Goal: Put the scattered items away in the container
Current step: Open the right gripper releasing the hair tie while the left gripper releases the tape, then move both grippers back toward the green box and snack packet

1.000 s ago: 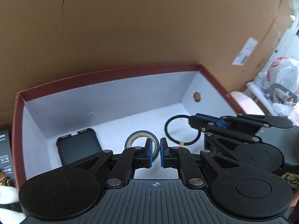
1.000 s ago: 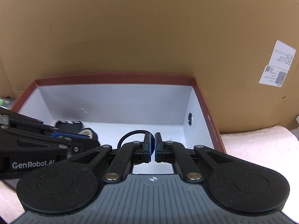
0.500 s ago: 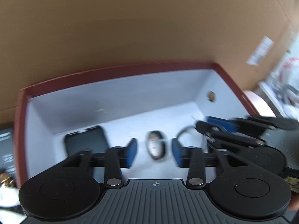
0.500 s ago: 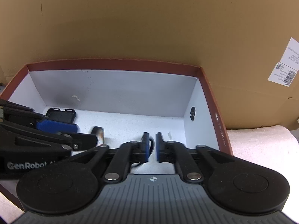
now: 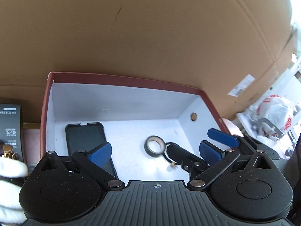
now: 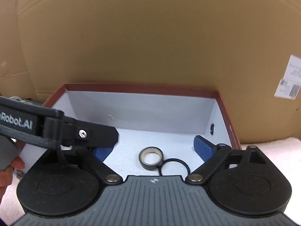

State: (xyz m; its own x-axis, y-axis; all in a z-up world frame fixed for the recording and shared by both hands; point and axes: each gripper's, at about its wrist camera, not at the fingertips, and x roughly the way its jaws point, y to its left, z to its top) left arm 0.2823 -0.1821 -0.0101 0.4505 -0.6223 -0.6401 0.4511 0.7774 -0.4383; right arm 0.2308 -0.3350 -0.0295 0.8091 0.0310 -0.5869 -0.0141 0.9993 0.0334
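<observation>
Right wrist view: we let go over the red cardboard box (image 6: 228,124).
Both the left gripper (image 5: 156,152) and right gripper (image 6: 153,147) have jaws opening, empty; black tape roll (image 6: 151,158) and thin black ring (image 6: 175,166) lie inside; next we fetch remaining items.

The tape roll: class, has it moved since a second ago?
Yes. The tape roll has dropped from the left gripper, whose jaws are opening, and lies flat on the box floor.

left gripper (image 5: 156,151) and right gripper (image 6: 153,146) side by side — jaws opening, empty.
</observation>
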